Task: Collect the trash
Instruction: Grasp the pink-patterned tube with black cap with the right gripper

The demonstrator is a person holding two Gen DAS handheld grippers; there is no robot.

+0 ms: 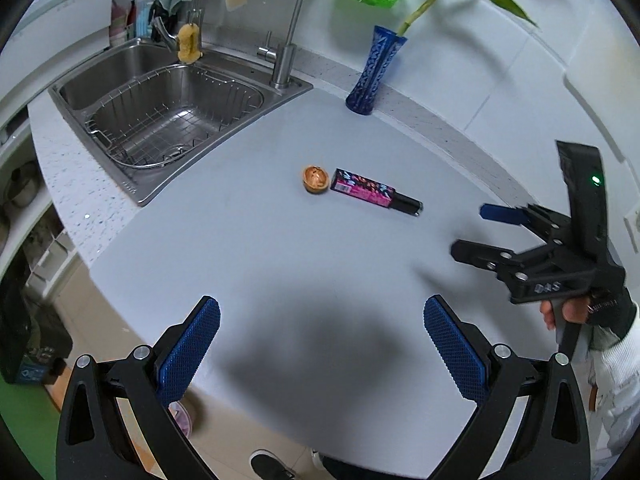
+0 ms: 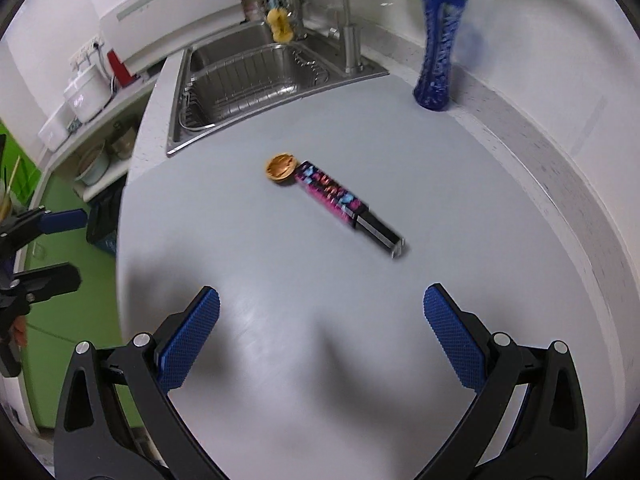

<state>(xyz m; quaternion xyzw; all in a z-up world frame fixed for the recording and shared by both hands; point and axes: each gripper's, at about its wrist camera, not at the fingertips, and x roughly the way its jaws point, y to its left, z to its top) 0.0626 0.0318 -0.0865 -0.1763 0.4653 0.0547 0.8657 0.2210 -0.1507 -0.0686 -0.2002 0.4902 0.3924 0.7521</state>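
My left gripper [image 1: 322,344] and right gripper [image 2: 322,340] both spread wide, holding nothing, above the grey countertop [image 2: 280,320]. Mid-counter: walnut shell half [image 2: 281,169], brown, hollow side up, touching the end of a pink-and-black patterned box [image 2: 332,196] with a dark tube sticking out. Box print unreadable; "DAS" on the right gripper's body. Bare counter all round them. Sink [image 2: 240,80] and blue vase [image 2: 438,52] at the back edge.

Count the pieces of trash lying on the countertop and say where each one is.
2. A walnut shell lies mid-counter, right of the sink. A long pink-and-black box lies beside it on the side away from the sink, one end nearly touching the shell. Neither claw holds anything; none seems hidden.
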